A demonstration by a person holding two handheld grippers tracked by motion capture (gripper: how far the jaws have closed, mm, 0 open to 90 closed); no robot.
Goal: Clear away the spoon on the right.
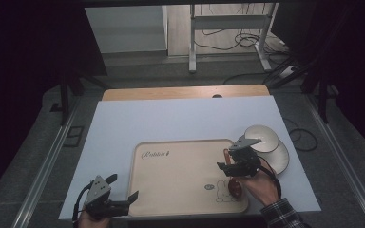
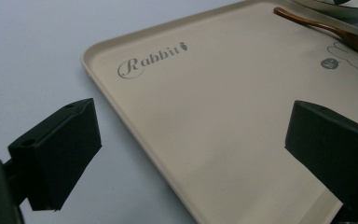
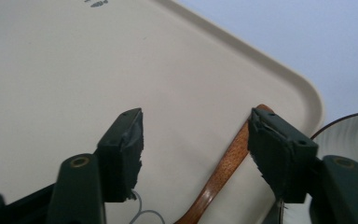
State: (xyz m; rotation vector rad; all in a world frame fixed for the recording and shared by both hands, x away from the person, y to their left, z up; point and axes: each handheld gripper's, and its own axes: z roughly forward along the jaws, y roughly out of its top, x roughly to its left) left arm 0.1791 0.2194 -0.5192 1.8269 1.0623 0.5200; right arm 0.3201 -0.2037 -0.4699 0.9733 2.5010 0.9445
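While parted, right gripper point(image 3: 193, 151) seemingly straddles spoon point(image 3: 223, 170).

trays: 1 point(image 1: 180, 175) | wooden spoons: 1 point(image 1: 234, 186) | white plates: 2 point(image 1: 266, 137)

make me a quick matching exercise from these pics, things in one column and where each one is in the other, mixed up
Things:
1. wooden spoon
2. bowl
3. left gripper
4. "Rabbit" lettering

Places:
a. on the white table, off the tray's right edge
b. lying on the tray's right side
c. tray's far left corner
d. open at the tray's near left corner

Pairs: 1-b, 2-a, 3-d, 4-c
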